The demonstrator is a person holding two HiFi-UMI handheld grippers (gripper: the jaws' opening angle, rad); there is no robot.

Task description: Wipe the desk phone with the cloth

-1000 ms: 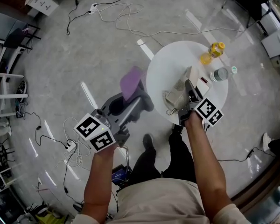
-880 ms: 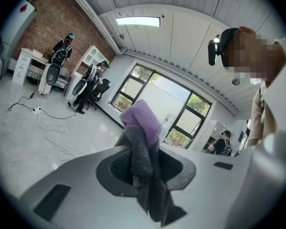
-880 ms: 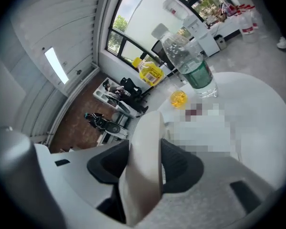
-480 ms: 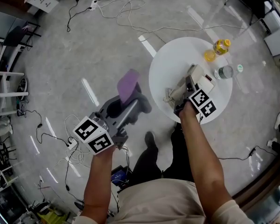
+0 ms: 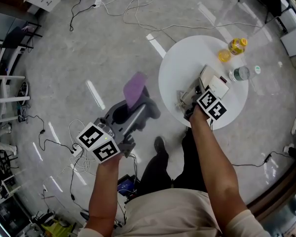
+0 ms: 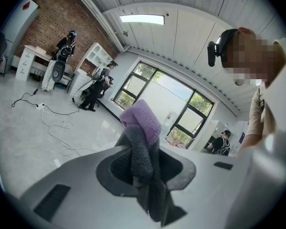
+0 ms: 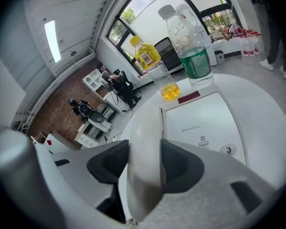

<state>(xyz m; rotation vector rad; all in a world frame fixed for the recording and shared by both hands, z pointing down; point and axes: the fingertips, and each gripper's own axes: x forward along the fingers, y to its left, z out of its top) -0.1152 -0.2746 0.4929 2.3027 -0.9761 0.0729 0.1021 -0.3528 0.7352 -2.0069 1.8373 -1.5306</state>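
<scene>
Left of the table point(image 5: 180, 63), over the floor point(image 5: 89, 43), the left gripper point(image 6: 144, 166) has its fingers clamped on a grey and purple cloth point(image 6: 142, 123). The cloth stands up out of them, well apart from the table. At the table's near edge, the right gripper point(image 7: 145, 171) has its fingers clamped on the pale handset point(image 7: 144, 132) of the desk phone point(image 5: 214, 83), which sits mid-table. Toward the table's far edge stand a water bottle point(image 5: 240, 74), a glass point(image 5: 224, 56) of yellow liquid and a yellow bottle point(image 5: 237, 45).

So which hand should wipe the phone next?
Left. The left gripper is shut on the cloth, though over the floor, off the table. The right gripper is busy clamping the handset.
</scene>
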